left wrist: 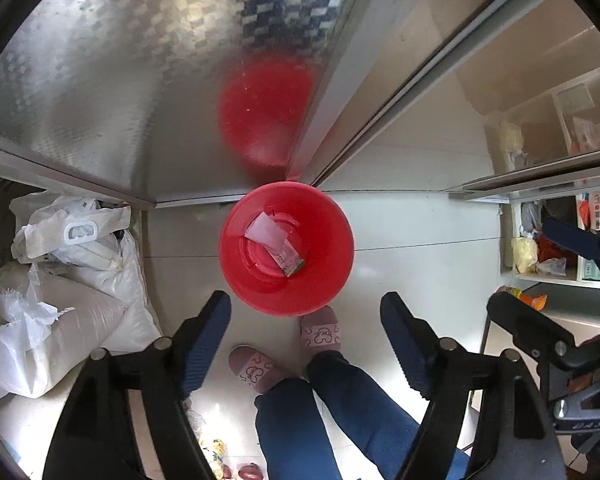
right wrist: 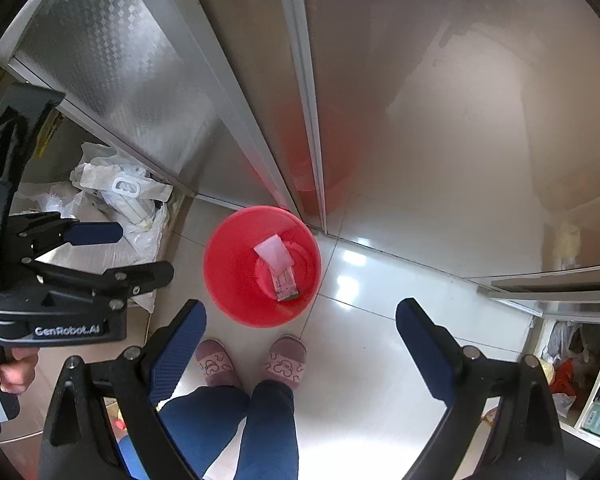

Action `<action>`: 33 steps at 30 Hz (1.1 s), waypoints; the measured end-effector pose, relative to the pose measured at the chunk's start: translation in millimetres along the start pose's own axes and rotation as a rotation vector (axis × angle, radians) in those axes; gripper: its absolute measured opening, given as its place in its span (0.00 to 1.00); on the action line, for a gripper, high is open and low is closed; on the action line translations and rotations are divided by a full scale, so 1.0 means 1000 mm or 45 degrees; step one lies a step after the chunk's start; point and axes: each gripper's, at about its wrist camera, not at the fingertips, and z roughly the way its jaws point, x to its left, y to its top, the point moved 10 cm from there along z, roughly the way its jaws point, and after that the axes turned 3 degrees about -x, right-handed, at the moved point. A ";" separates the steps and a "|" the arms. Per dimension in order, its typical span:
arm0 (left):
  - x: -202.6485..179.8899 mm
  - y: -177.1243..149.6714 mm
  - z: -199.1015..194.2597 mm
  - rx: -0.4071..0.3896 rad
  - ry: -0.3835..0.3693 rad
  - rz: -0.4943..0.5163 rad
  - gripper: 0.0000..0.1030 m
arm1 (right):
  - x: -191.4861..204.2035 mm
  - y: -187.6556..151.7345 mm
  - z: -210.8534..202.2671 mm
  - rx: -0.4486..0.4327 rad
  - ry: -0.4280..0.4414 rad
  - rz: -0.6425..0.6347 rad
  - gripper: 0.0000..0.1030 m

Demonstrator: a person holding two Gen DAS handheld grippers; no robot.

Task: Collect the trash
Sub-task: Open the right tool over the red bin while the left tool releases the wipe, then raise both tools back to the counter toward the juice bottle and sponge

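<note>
White sacks crowd nine o'clock; your slippers (pink) touch the red bin holding wrappers, twelve o'clock of both wide-open, empty grippers: left gripper, right gripper.

One red bucket, two scraps inside, two slippers.

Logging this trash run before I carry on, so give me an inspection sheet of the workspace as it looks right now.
Surface: glossy pale floor tiles.
Job's things: red bin by the metal sliding doors; white paper and small carton lie inside.
Clutter: white sacks and bags left of the bin.
Grippers: left hand-held gripper open, empty; right hand-held gripper open, empty.
Cables: nothing seen.
Surroundings: person's slippers; stocked shelves at right.
</note>
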 end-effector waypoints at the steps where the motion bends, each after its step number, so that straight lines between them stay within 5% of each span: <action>1: 0.001 0.000 -0.003 -0.005 0.000 -0.004 0.76 | 0.001 0.000 -0.002 -0.003 0.003 -0.001 0.93; 17: 0.015 0.006 -0.160 -0.238 0.094 -0.023 1.00 | 0.042 0.038 -0.133 -0.173 0.013 -0.066 0.93; 33: 0.045 0.013 -0.353 -0.491 0.179 -0.224 1.00 | 0.108 0.111 -0.279 -0.363 0.120 -0.311 0.93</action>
